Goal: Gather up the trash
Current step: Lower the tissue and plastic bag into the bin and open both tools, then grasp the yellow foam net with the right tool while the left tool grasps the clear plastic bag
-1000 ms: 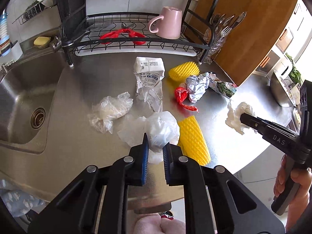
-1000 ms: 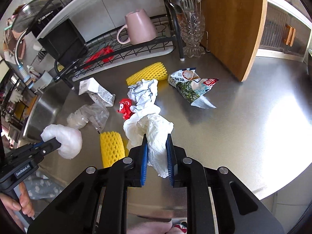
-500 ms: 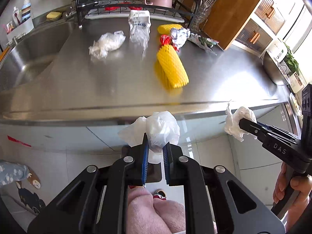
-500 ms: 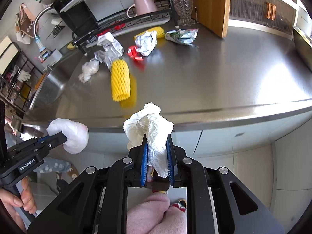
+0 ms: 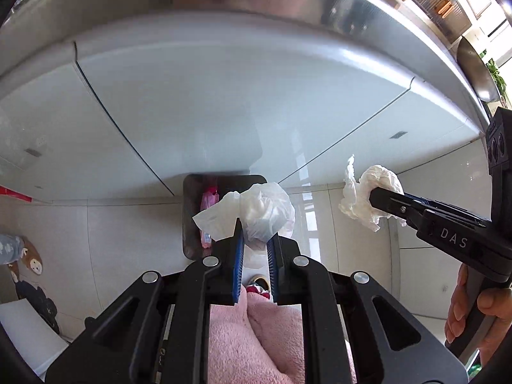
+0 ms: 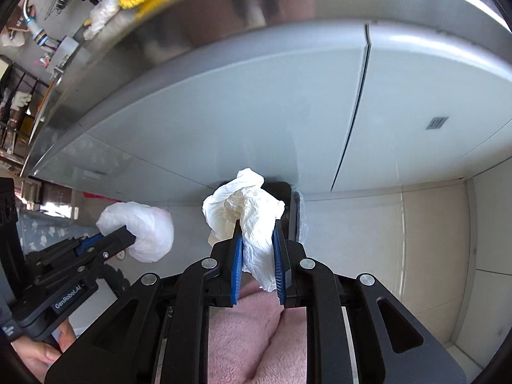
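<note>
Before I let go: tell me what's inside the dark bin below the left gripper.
Inside the bin, a pink wrapper shows along its left side. The plastic bag in the left gripper covers the rest.

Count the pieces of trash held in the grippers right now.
2. A plastic bag in the left gripper, a paper towel in the right gripper. More trash lies on the counter above, partly hidden.

A crumpled clear plastic bag is pinched between the fingers of the left gripper, bulging past the tips. A wadded white paper towel is clamped in the right gripper. A dark bin sits below them.
</note>
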`<state>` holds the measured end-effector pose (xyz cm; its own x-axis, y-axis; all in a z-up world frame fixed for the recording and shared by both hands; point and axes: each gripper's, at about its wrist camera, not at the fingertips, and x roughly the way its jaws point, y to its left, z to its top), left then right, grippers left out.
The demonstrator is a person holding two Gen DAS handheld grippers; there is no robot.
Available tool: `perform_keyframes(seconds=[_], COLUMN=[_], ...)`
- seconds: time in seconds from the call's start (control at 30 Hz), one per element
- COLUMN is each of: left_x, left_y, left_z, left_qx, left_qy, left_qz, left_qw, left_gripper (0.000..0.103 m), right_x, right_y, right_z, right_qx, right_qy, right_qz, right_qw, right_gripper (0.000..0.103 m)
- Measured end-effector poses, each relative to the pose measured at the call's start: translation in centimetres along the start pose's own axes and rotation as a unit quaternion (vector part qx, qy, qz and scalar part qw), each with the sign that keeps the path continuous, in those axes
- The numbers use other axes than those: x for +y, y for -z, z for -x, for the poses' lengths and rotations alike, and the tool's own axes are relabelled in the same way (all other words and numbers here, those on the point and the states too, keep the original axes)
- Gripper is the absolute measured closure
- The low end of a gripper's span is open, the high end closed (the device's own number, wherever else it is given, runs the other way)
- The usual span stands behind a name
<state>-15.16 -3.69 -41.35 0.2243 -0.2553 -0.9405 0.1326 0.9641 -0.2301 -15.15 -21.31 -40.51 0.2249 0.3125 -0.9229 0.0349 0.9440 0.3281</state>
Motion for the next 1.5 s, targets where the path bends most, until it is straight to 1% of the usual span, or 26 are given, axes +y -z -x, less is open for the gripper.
perform_keyframes(seconds=[0.17, 0.3, 0.4, 0.53, 0.6, 0.67, 0.7, 0.73, 0.77, 0.8, 0.83, 0.87, 0.9, 0.93, 0.97, 1.0, 1.03, 1.07, 1.1, 1.17, 1.27, 1.33, 1.5], left_x=[1.4, 2.5, 3.5, 3.9, 3.9, 3.9, 4.1, 4.2, 4.4, 4.7, 4.8, 4.9, 5.0, 5.1, 5.2, 5.3, 5.3, 5.3, 5.2, 4.8, 3.9, 3.3, 2.1], left_y=[0.7, 1.5, 2.1, 2.3, 2.0, 1.9, 1.7, 1.6, 1.6, 1.5, 1.5, 1.4, 1.4, 1.2, 1.1, 1.0, 0.9, 0.7, 0.5, 0.0, -0.9, -1.5, -2.8], left_z=[-6.1, -10.5, -13.1, -14.8, -15.1, -15.2, -15.2, -15.1, -15.0, -14.9, -14.7, -14.4, -14.2, -13.9, -13.5, -13.1, -12.5, -11.9, -11.3, -9.7, -6.7, -4.3, 2.3], left_qx=[0.027, 0.047, 0.057, 0.056, 0.056, 0.056, 0.055, 0.054, 0.053, 0.051, 0.049, 0.047, 0.045, 0.043, 0.04, 0.035, 0.031, 0.027, 0.023, 0.014, -0.004, -0.022, -0.076], left_qy=[0.005, 0.0, 0.002, 0.0, -0.002, -0.007, -0.011, -0.016, -0.021, -0.026, -0.03, -0.031, -0.034, -0.037, -0.04, -0.04, -0.038, -0.034, -0.033, -0.035, -0.036, -0.032, -0.026], left_qz=[-0.002, 0.0, 0.004, 0.005, 0.007, 0.007, 0.008, 0.011, 0.014, 0.017, 0.02, 0.022, 0.024, 0.026, 0.03, 0.035, 0.042, 0.048, 0.051, 0.052, 0.042, 0.037, 0.019], left_qw=[0.9996, 0.9989, 0.9983, 0.9984, 0.9984, 0.9984, 0.9984, 0.9984, 0.9983, 0.9982, 0.9981, 0.9982, 0.9981, 0.998, 0.998, 0.9979, 0.9979, 0.9979, 0.9979, 0.998, 0.9984, 0.9986, 0.9965], left_gripper=[0.091, 0.091, 0.091, 0.091, 0.09, 0.088, 0.085, 0.08, 0.072, 0.062, 0.052, 0.049, 0.043, 0.034, 0.029, 0.021, 0.016, 0.013, 0.008, 0.008, 0.008, 0.008, 0.008], right_x=[-0.7, -0.5, -0.8, -0.8, -0.4, -0.3, -0.2, -0.2, -0.2, -0.3, -0.3, -0.4, -0.3, -0.3, -0.2, -0.1, -0.1, -0.1, 0.1, 0.5, 0.5, 0.3, 0.0], right_y=[-0.3, -0.7, -0.9, -1.0, -1.1, -1.7, -1.9, -1.9, -2.0, -1.9, -2.0, -2.2, -2.2, -2.3, -2.4, -2.4, -2.4, -2.4, -2.5, -2.6, -3.0, -3.0, -3.1], right_z=[-6.9, -11.7, -14.6, -17.3, -18.3, -18.9, -19.1, -19.1, -19.1, -18.8, -18.7, -18.5, -18.3, -18.0, -17.9, -17.6, -17.3, -16.8, -16.2, -14.5, -11.4, -8.9, -1.1], right_qx=[0.034, 0.047, 0.051, 0.055, 0.062, 0.067, 0.067, 0.068, 0.068, 0.066, 0.063, 0.06, 0.058, 0.058, 0.057, 0.055, 0.054, 0.051, 0.047, 0.043, 0.026, 0.014, -0.035], right_qy=[-0.021, -0.012, -0.011, -0.006, -0.01, -0.012, -0.016, -0.014, -0.011, -0.011, -0.009, -0.008, -0.006, -0.002, 0.002, 0.007, 0.01, 0.013, 0.017, 0.021, 0.026, 0.03, 0.029], right_qz=[-0.028, -0.029, -0.046, -0.06, -0.064, -0.066, -0.068, -0.068, -0.069, -0.07, -0.072, -0.075, -0.078, -0.078, -0.076, -0.073, -0.07, -0.067, -0.065, -0.062, -0.055, -0.052, -0.056], right_qw=[0.999, 0.998, 0.998, 0.997, 0.996, 0.996, 0.995, 0.995, 0.995, 0.995, 0.995, 0.995, 0.995, 0.995, 0.995, 0.996, 0.996, 0.996, 0.997, 0.997, 0.998, 0.998, 0.997], right_gripper=[0.085, 0.085, 0.085, 0.084, 0.082, 0.082, 0.082, 0.078, 0.074, 0.059, 0.039, 0.032, 0.026, 0.026, 0.026, 0.019, 0.01, 0.009, 0.008, 0.004, 0.003, 0.003, 0.003])
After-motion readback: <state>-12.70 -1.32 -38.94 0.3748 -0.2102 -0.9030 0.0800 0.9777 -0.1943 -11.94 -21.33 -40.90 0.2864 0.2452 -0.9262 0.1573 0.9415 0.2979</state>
